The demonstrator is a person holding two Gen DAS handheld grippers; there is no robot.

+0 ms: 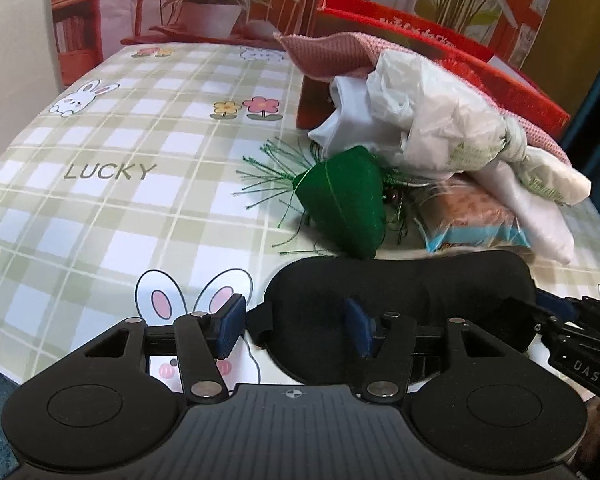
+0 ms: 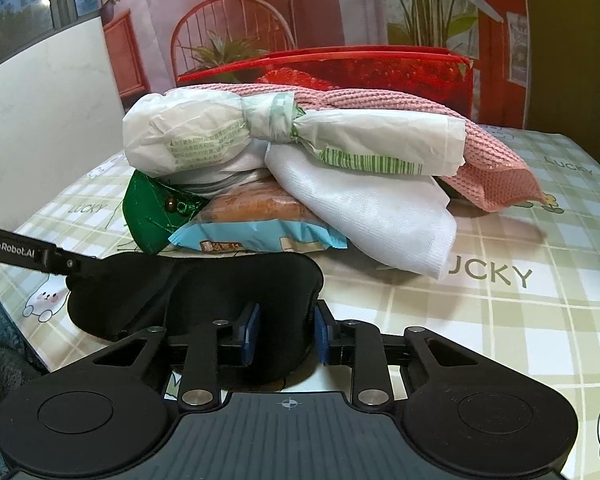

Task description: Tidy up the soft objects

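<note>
Clearly the black eye mask (image 2: 188,300) is the thing in hand: it lies flat on the checked tablecloth (image 1: 112,208) at the near edge, just in front of a heap of other soft things. It is padded fabric, light and limp, so by my judgement it will sag and fold wherever it is not supported, and it will not slip much between rubbery pads. The right gripper (image 2: 286,332) has its blue pads (image 2: 253,326) set on either side of the mask's near portion, jaws narrowed onto the cloth, and it appears to be pinching the mask there (how firmly the fabric is squeezed cannot be read from this view). The left gripper (image 1: 296,326) stands spread about halfway, one blue pad out over the bare tablecloth and the other over the mask's end, pressing on nothing; the mask's elastic strap (image 1: 260,328) lies between its fingers. A good hold, I would say, is the padded body near an edge rather than the thin strap, which would let the mask dangle and swing. Behind it, the heap holds a green tasselled pouch (image 1: 340,208), a snack packet (image 2: 256,224), a white cloth (image 2: 364,220), a knotted white plastic bag (image 2: 204,136) and a pink knitted cloth (image 2: 440,120) draped against a red box (image 2: 380,68). All look light; the bag is crinkly and likely slippery, the packet may crush, and the cloths will drape and trail when lifted.
</note>
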